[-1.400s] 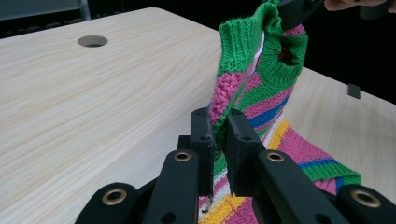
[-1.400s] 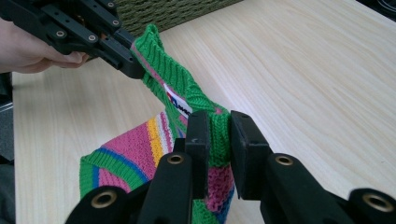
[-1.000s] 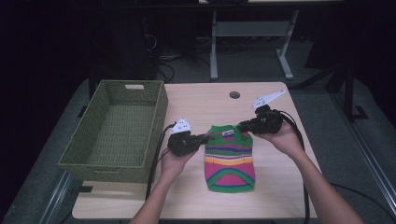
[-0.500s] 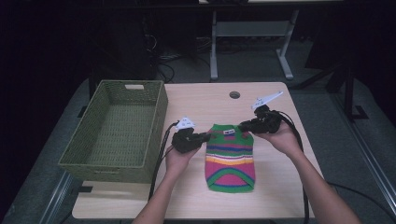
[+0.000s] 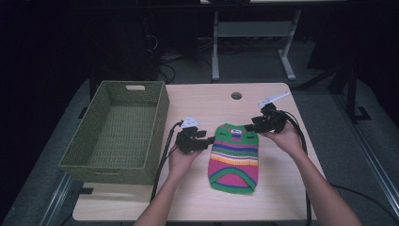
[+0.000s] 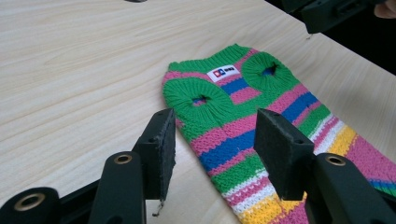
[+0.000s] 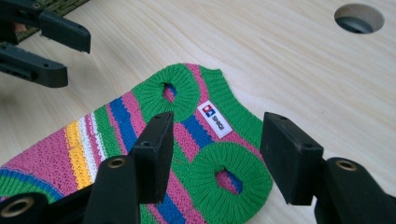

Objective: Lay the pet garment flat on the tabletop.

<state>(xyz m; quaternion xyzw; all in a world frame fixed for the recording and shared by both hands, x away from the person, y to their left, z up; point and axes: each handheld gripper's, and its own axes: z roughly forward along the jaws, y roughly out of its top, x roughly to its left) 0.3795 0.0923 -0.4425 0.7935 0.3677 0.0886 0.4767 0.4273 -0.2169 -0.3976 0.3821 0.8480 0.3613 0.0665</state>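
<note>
L gripper: jaws spread, have just been opening; the sweater's edge lies between them, pads not pressing on it. R gripper: jaws also apart, just been opening too, standing over one armhole cuff w/o pinching the knit.

Count: 2 grippers, 1 sweater, 1 basket, 1 table.

Small knitted sweater lies flat on the light wood table, between the 2 grippers in the high view, neck end toward the far side, hem toward the person. Looks: horiz. stripes in green, pink, blue, white, yellow; green ribbed collar & 2 round green ribbed armhole cuffs; small white label w/ red-blue logo just below the collar. L gripper sits at its left shoulder, R gripper at its right shoulder.

Green woven basket w/ a handle slot stands on the table's left part, near the L hand, apart from the sweater.
</note>
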